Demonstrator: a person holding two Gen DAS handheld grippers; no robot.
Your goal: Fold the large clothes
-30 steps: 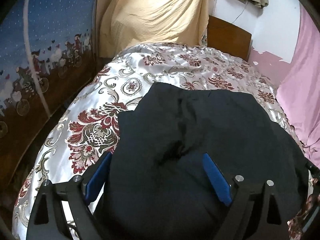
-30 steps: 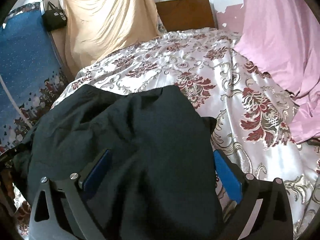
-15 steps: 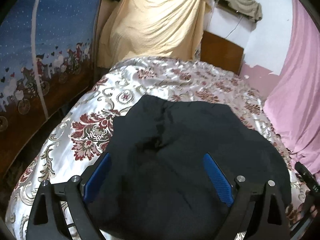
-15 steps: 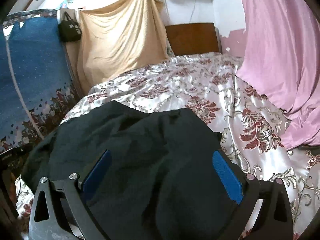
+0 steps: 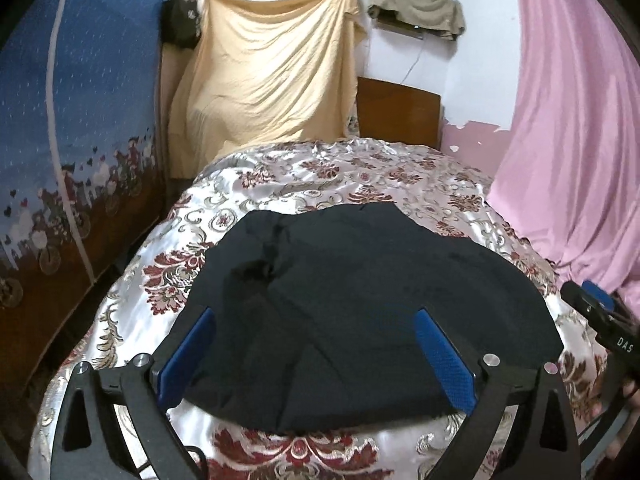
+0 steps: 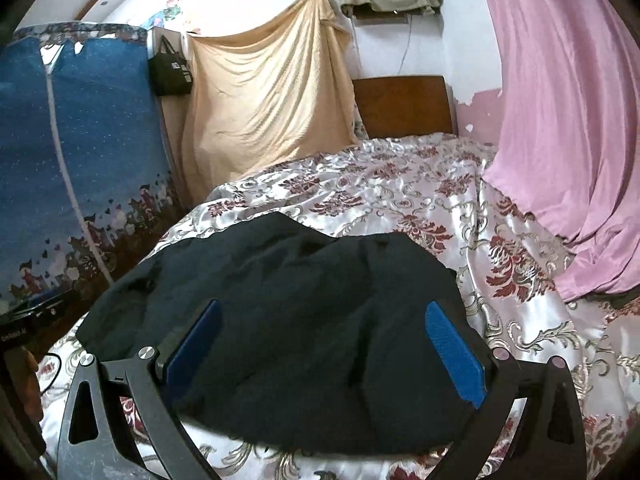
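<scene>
A dark navy garment (image 5: 352,304) lies folded in a rounded heap on the floral satin bedspread (image 5: 320,172); it also shows in the right wrist view (image 6: 304,320). My left gripper (image 5: 316,344) is open and empty, raised above the garment's near edge, blue pads wide apart. My right gripper (image 6: 324,340) is open and empty, also above the garment's near edge. The right gripper's tip (image 5: 596,312) shows at the right edge of the left wrist view; the left gripper's body (image 6: 28,320) shows at the left edge of the right wrist view.
A wooden headboard (image 5: 400,112) stands at the far end of the bed. A yellow cloth (image 5: 272,76) hangs behind. A pink curtain (image 5: 572,140) drapes onto the bed's right side. A blue patterned panel (image 5: 72,120) lines the left. A black bag (image 6: 170,70) hangs on the wall.
Both grippers have pulled back and risen away from the garment. More of the room and the bedspread in front of the garment now shows. The garment lies still.
</scene>
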